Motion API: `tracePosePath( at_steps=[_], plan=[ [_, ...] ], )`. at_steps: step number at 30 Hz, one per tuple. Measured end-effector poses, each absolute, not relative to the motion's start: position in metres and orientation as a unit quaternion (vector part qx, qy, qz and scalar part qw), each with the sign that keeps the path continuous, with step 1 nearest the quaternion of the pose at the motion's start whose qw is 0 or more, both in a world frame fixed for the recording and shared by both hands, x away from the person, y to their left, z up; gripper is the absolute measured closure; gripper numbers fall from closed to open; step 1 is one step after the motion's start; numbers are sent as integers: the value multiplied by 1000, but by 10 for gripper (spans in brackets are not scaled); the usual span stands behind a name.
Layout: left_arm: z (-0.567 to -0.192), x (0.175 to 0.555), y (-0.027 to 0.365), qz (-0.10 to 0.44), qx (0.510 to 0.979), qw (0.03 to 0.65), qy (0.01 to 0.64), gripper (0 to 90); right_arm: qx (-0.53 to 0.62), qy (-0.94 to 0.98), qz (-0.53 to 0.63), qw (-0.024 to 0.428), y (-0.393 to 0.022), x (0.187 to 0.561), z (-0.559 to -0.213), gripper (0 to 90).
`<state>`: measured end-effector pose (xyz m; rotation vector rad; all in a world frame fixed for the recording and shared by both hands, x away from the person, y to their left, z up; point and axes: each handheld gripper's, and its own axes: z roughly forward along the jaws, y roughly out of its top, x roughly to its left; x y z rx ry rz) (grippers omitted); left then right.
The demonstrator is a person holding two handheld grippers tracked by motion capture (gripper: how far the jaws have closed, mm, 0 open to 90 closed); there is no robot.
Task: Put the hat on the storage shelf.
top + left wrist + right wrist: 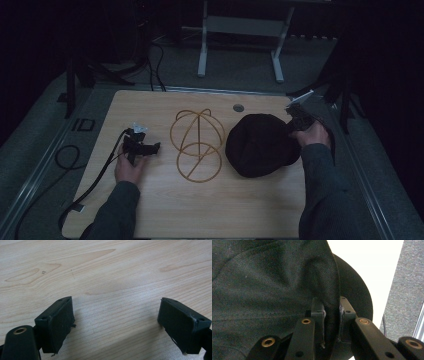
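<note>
A dark cap [260, 145] lies at the right of the wooden table [150, 200], raised at its right side. My right gripper [295, 125] is shut on the cap's edge; in the right gripper view its pads [322, 315] pinch a fold of the dark cloth [267, 285]. A gold wire hat stand [196, 145] sits in the middle of the table, left of the cap. My left gripper [152, 147] rests low at the left of the stand, pointing toward it. Its jaws stand wide apart over bare wood [115, 277], nothing between them [116, 322].
A black cable [95, 180] trails from the left gripper over the table's left edge. A round hole [238, 107] sits near the table's far edge. Grey floor and a white frame's legs [202, 50] lie beyond the table.
</note>
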<state>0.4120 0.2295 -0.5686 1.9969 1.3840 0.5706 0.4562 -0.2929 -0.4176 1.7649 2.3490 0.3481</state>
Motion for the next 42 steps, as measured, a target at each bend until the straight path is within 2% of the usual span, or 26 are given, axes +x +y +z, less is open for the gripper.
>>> tracePosePath(
  at_steps=[19, 42],
  plan=[
    [-569, 412, 229, 217, 758, 318, 526, 131, 579, 799, 152, 61, -295, 446, -396, 788],
    [-568, 412, 230, 217, 759, 317, 526, 132, 578, 795, 178, 51, -301, 440, -368, 787]
  ],
)
